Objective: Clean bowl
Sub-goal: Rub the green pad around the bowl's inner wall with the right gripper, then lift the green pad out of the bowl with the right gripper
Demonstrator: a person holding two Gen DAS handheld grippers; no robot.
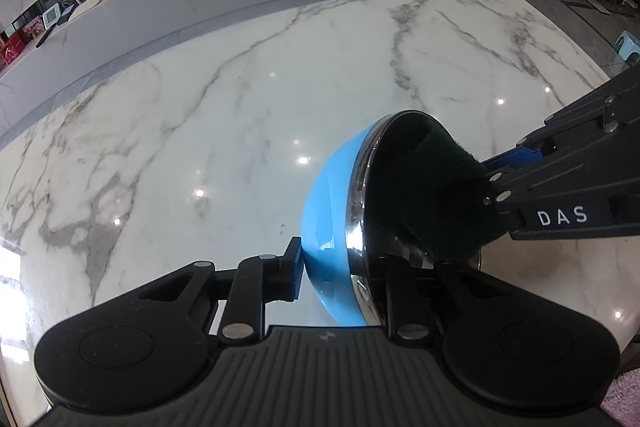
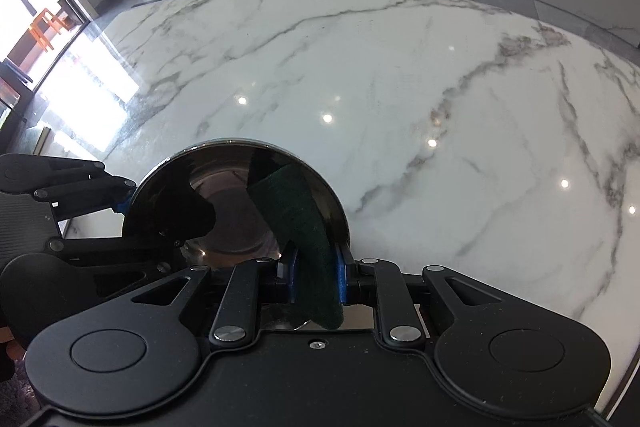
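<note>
The marble table (image 1: 224,115) lies bare and wide ahead of both hands. Close in, the tilted bowl (image 1: 328,211) stands between them, its mouth crowded by the scouring pad (image 2: 304,219).

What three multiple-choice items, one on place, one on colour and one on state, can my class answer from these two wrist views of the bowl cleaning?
1. Where is the dark green scouring pad?
A. Flat on the white marble table
B. Reaching into the steel-lined bowl
C. Under the bowl

2. What colour is the bowl's outer shell?
A. Light blue
B. Red
C. Yellow

3. How does the left gripper stand?
A. Wide open, away from the bowl
B. Shut on the pad
C. Shut on the bowl's rim

Answers:
1 B, the right gripper pushes the pad inside the bowl.
2 A, the left wrist view shows blue.
3 C, its fingers sit on either side of the wall.
</note>
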